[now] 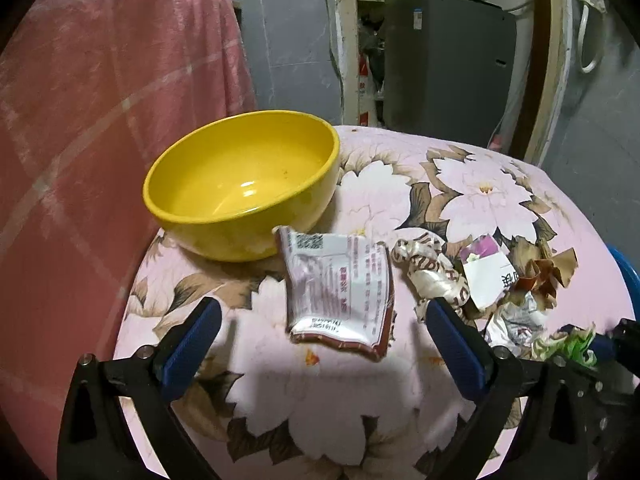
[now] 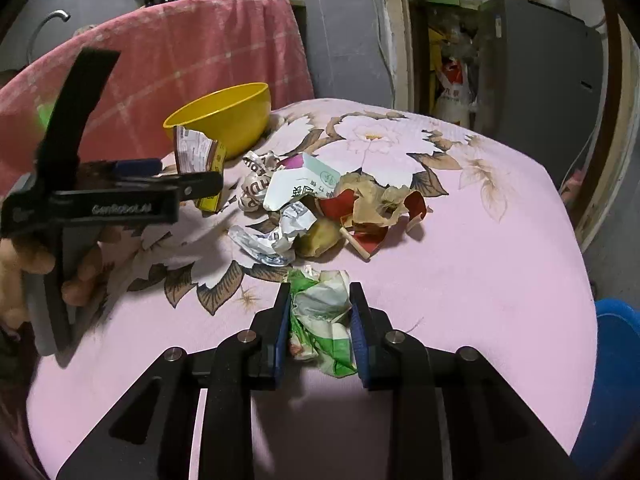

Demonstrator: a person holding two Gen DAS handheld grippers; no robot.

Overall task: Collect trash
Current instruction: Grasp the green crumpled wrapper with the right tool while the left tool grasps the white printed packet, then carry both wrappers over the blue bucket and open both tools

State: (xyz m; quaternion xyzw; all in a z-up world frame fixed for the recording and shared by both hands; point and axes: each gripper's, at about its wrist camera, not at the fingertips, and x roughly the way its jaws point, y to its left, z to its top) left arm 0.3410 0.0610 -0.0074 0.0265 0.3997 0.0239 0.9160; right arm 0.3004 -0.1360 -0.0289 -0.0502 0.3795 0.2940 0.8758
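A flattened white and red snack packet [image 1: 340, 288] lies on the pink floral cloth [image 1: 320, 392], just in front of a yellow bowl [image 1: 240, 184]. My left gripper [image 1: 322, 308] stands open, one finger on each side of the packet's near end, not touching it. In the right wrist view, my right gripper [image 2: 320, 316] is shut on a crumpled green and white wrapper [image 2: 320, 312], both pads pressing its sides. Beyond it lies a heap of trash [image 2: 312, 200]: crumpled papers, a white carton, brown and red paper. The left gripper [image 2: 188, 176] shows there from the side, near the packet [image 2: 196, 152].
A pink blanket [image 1: 100, 120] hangs over something tall at the left, behind the bowl [image 2: 224, 116]. A blue bin [image 2: 616, 360] stands off the table's right edge. A grey appliance [image 1: 444, 64] and a doorway lie behind. A hand [image 2: 24, 256] holds the left gripper.
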